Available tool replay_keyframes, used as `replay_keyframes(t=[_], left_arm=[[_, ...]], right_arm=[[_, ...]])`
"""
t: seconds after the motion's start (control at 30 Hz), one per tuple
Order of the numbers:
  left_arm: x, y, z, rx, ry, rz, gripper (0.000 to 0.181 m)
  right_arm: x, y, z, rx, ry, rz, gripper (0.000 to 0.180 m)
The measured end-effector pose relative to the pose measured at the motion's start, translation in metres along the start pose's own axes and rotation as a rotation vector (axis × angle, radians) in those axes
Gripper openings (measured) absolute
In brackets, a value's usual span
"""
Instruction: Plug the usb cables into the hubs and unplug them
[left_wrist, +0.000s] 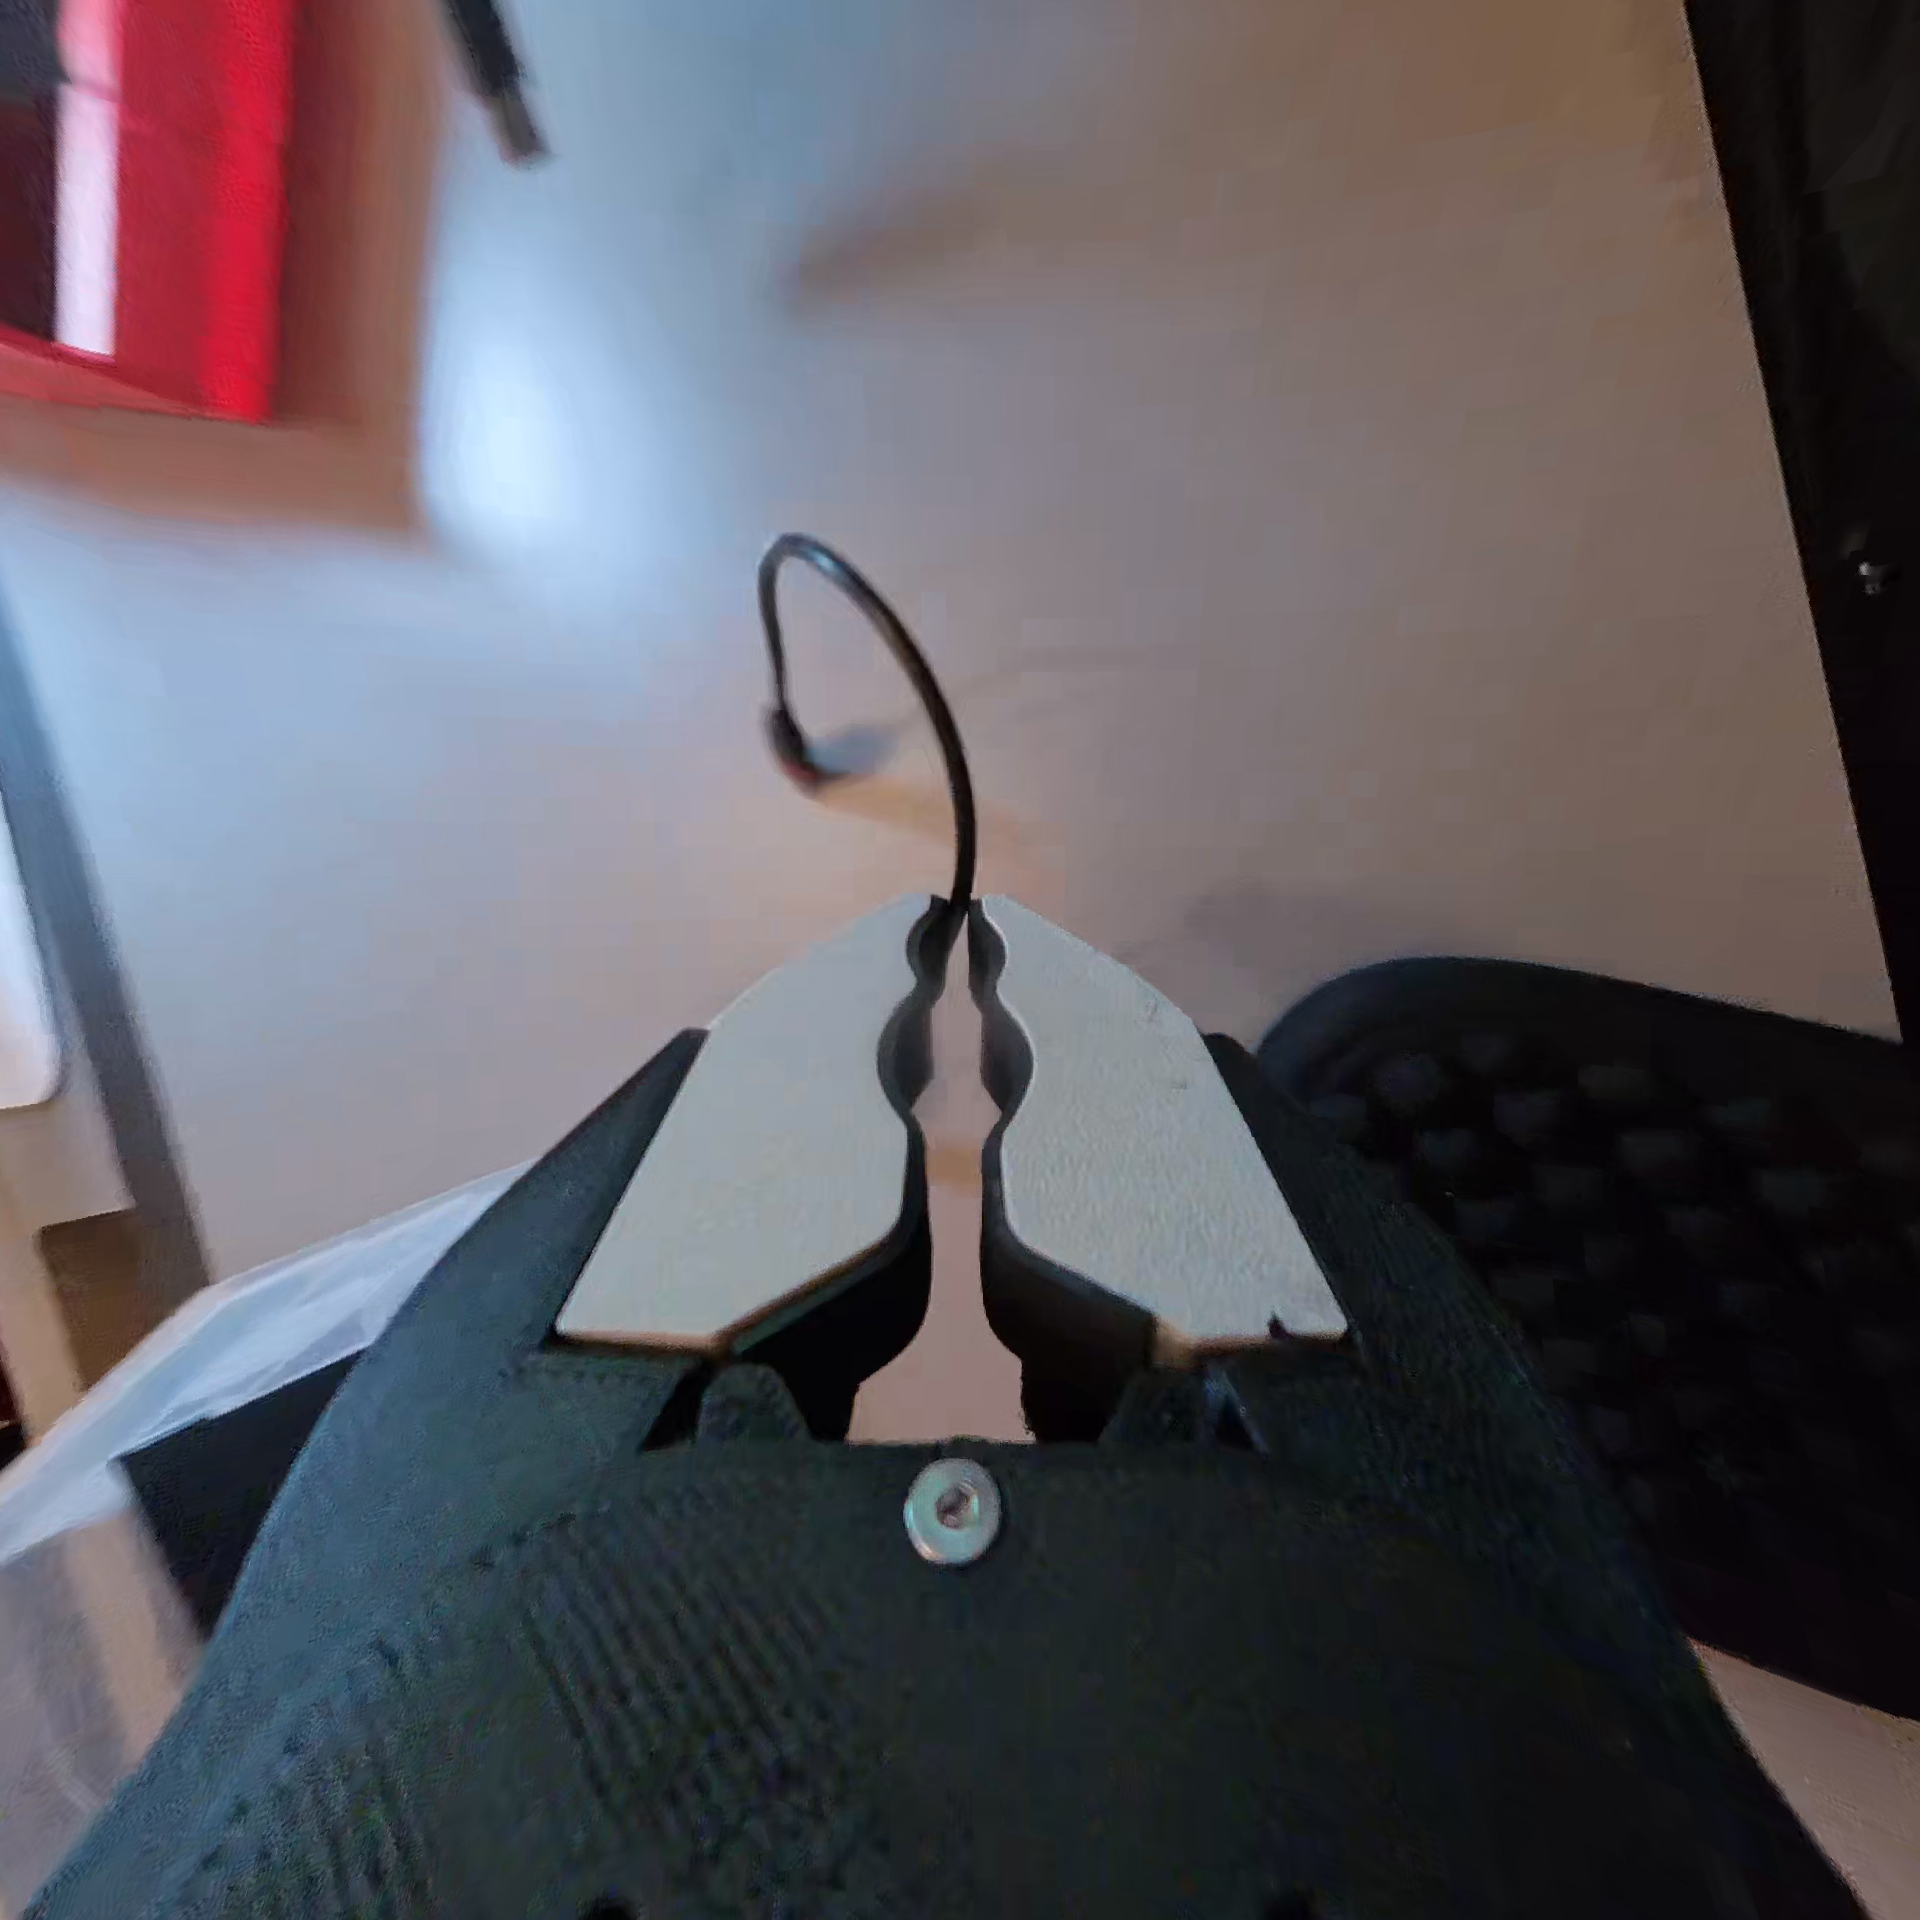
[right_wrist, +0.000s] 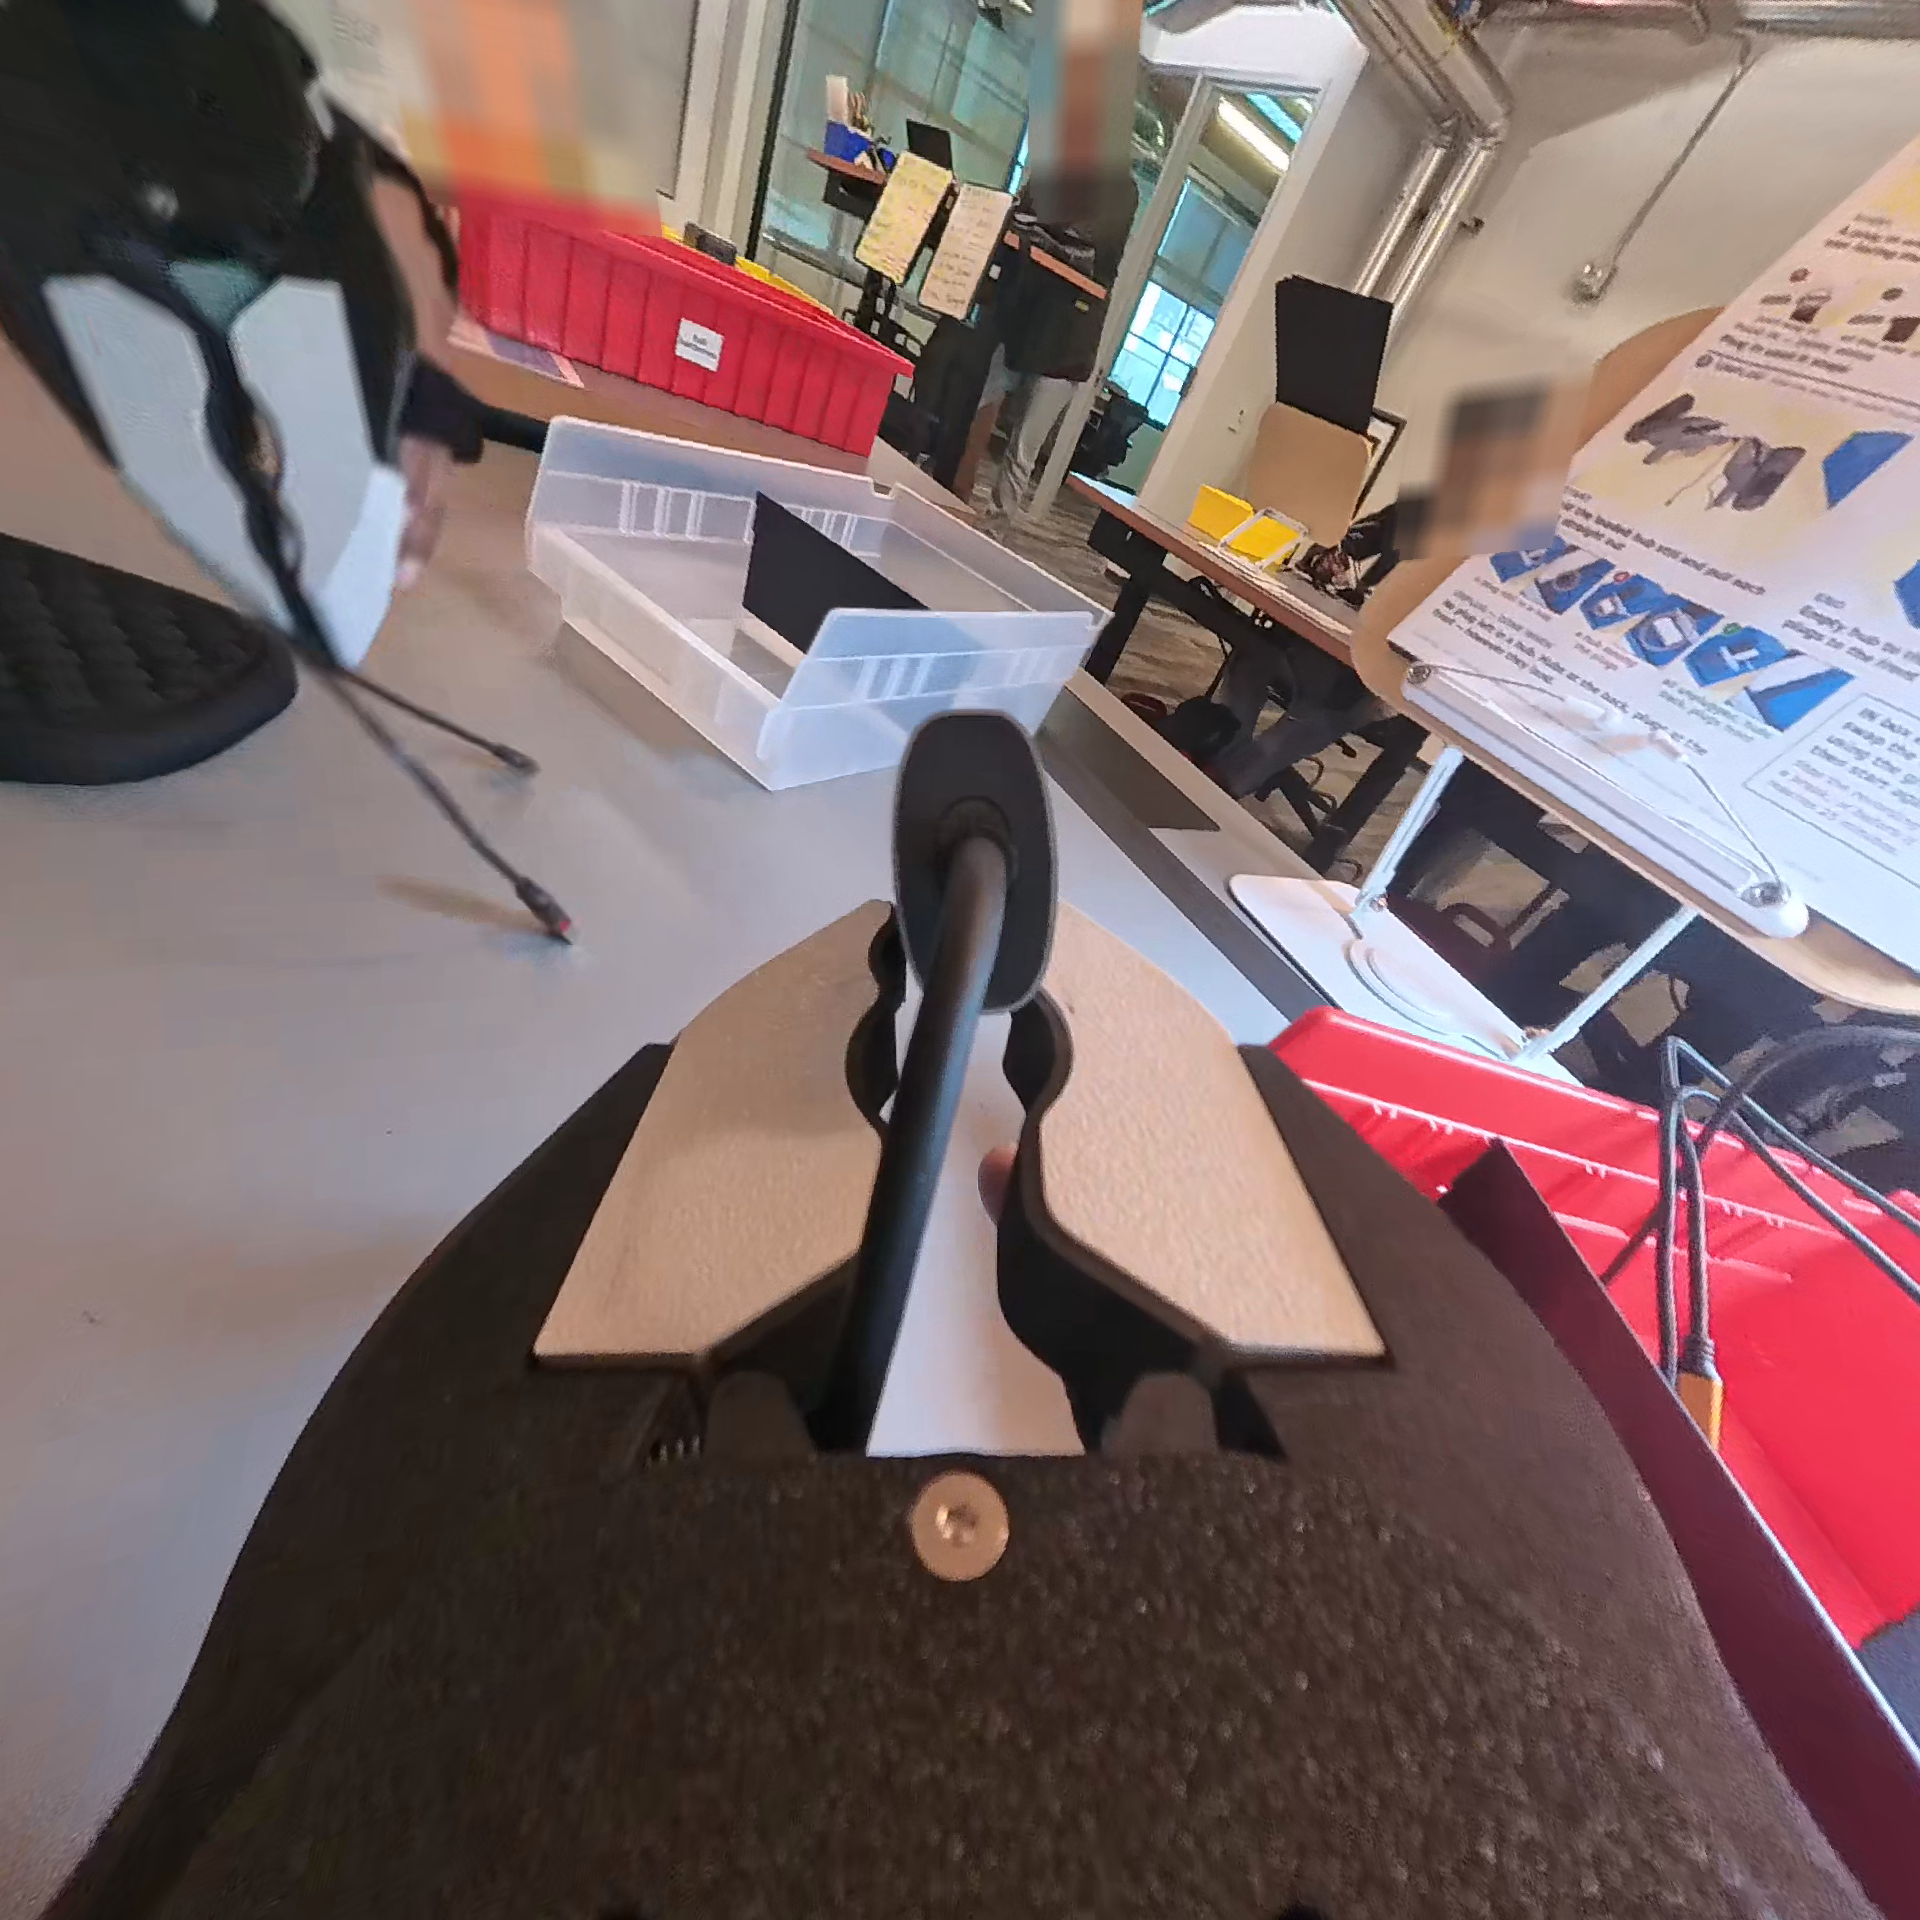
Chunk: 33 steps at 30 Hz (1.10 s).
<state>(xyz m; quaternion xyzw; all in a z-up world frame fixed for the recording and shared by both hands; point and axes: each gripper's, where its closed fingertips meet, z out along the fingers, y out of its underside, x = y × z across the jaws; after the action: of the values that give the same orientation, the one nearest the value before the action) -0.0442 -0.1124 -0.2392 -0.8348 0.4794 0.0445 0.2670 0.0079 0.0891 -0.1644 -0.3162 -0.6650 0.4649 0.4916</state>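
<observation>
Left gripper (left_wrist: 958, 914) is pinched together on a thin black usb cable (left_wrist: 940, 717). From the tips the cable rises toward 12 o'clock, loops over, and its plug end (left_wrist: 781, 727) hangs back down toward 7 o'clock, just above the grey table (left_wrist: 1299, 540); contact can't be judged. In the right wrist view the same gripper (right_wrist: 301, 613) sits at 10 o'clock, cable ends trailing down to 4 o'clock, one red-tipped plug (right_wrist: 556, 923) at the tabletop.

Right gripper (right_wrist: 966, 971) is clamped on a dark oval hub (right_wrist: 975, 831), seen end-on, long axis along the fingers pointing away toward 12 o'clock. Its thick black lead (right_wrist: 914, 1143) runs back between the fingers toward 6 o'clock.

Bare table spreads from 8 to 10 o'clock in the right wrist view. Black dimpled pad (right_wrist: 114, 665) at 9 o'clock. Clear plastic bin (right_wrist: 935, 644) just beyond the hub at 12 o'clock, red bin (right_wrist: 727, 312) behind it. Table edge falls off at 2 o'clock. Another red bin (right_wrist: 1662, 1195) close at 4 o'clock, holding cables. Instruction sheet (right_wrist: 1714, 520) on a stand at 2 o'clock.
</observation>
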Motion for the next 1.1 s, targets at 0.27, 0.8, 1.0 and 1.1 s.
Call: replay_keyframes(t=[0.27,0.8,1.0,1.1], left_arm=[[-0.021,0.012,-0.002,0.142,0.023,-0.504,0.013],[-0.035,-0.022,0.100,0.064,0.003,-0.691,0.018],[0.000,-0.050,0.098,0.104,0.252,-0.213,0.013],[-0.009,-0.062,0.095,0.177,0.256,-0.292,0.010]], right_arm=[[0.002,0.007,0.002,-0.014,-0.005,0.028,0.016],[-0.007,0.009,0.003,-0.021,-0.039,0.005,0.016],[-0.018,0.012,0.002,-0.001,-0.075,-0.138,0.016],[-0.024,0.018,0.005,-0.030,-0.074,-0.221,0.016]])
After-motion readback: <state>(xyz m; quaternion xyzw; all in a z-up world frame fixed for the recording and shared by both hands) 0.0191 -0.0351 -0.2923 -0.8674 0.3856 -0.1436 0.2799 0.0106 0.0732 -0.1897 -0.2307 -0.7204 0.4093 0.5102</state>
